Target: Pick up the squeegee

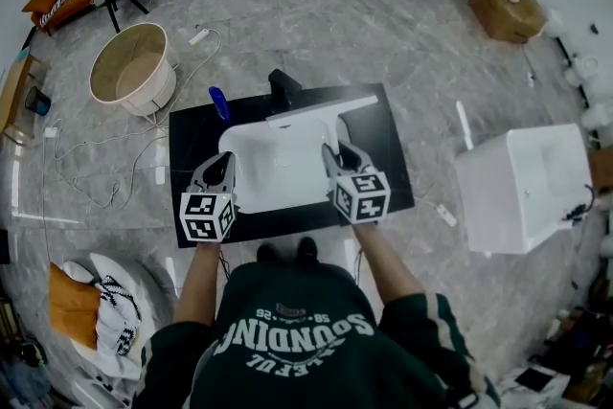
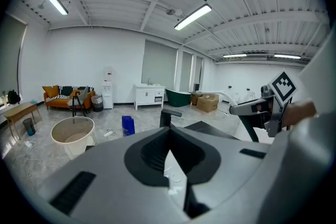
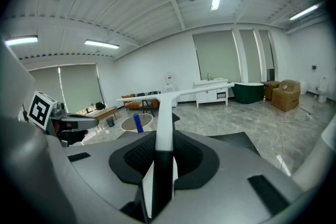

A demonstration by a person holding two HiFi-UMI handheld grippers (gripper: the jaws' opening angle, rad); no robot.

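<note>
The squeegee (image 1: pixel 321 110) is white and T-shaped, and its long blade lies crosswise above the far rim of a white basin (image 1: pixel 254 148). My right gripper (image 1: pixel 335 151) is shut on the handle. In the right gripper view the squeegee (image 3: pixel 165 107) stands straight up out of the right gripper (image 3: pixel 164 136), its dark lower handle pinched between the pads. My left gripper (image 1: pixel 222 163) hovers over the basin's left side with nothing in it. In its own view the left gripper (image 2: pixel 168 136) has its tips together, with only the white basin showing below them.
The basin rests on a black table (image 1: pixel 192 144) with a black faucet (image 1: pixel 284 89) and a blue bottle (image 1: pixel 219 102) at its far edge. A beige bucket (image 1: pixel 132 67) stands on the floor at left, and a white tub (image 1: pixel 527 187) at right. Cables trail across the floor on the left.
</note>
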